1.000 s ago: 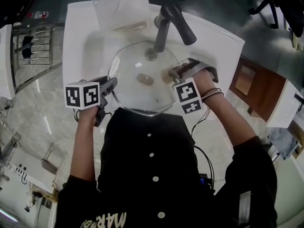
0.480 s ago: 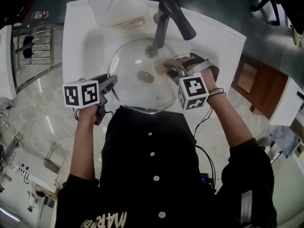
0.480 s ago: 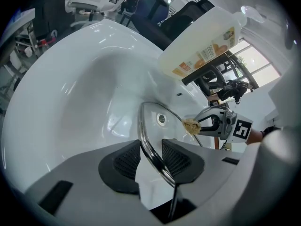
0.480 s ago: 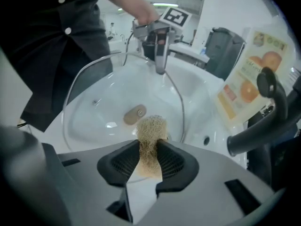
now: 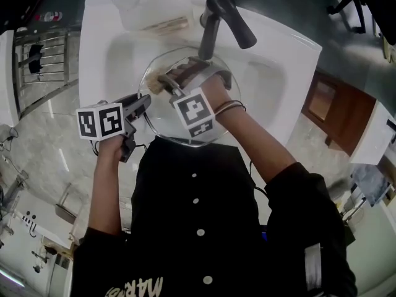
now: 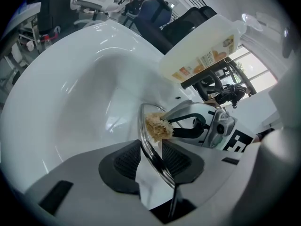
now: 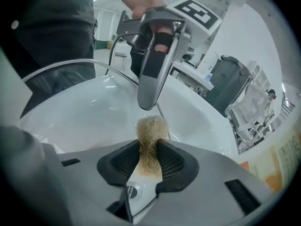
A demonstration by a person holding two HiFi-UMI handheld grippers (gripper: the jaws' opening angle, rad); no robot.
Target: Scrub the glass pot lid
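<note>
Looking down in the head view, a white sink [image 5: 93, 48] fills the far part of the scene. A dark faucet [image 5: 213, 26] stands at its far edge and a pale detergent bottle [image 5: 148, 2] at the far left. The glass pot lid [image 5: 162, 125] sits across the basin, just beyond the person's black shirt [image 5: 192, 215]. The left gripper [image 5: 145, 103] comes in from the left and meets the lid at its left rim. The right gripper [image 5: 162, 81] stretches over the lid toward its far left part, with a tan scrubber [image 5: 158, 84] at its tip on the glass, close to the left gripper's tip.

In the left gripper view the lid is seen edge-on, its metal rim [image 6: 157, 159] running up between the two fingers. The fingers stand fairly wide apart yet clamp that rim between their dark pads [image 6: 123, 163]. Just past them the scrubber presses on the lid's right face, held by the right gripper reaching in from the right. The bottle lies tilted above the basin, far right.

In the right gripper view the fingers are nearly together, pinching the scrubber, whose fibrous tuft sticks out beyond the pads. The left gripper hangs directly opposite, and the lid's rim arcs away to the left over the white basin.
</note>
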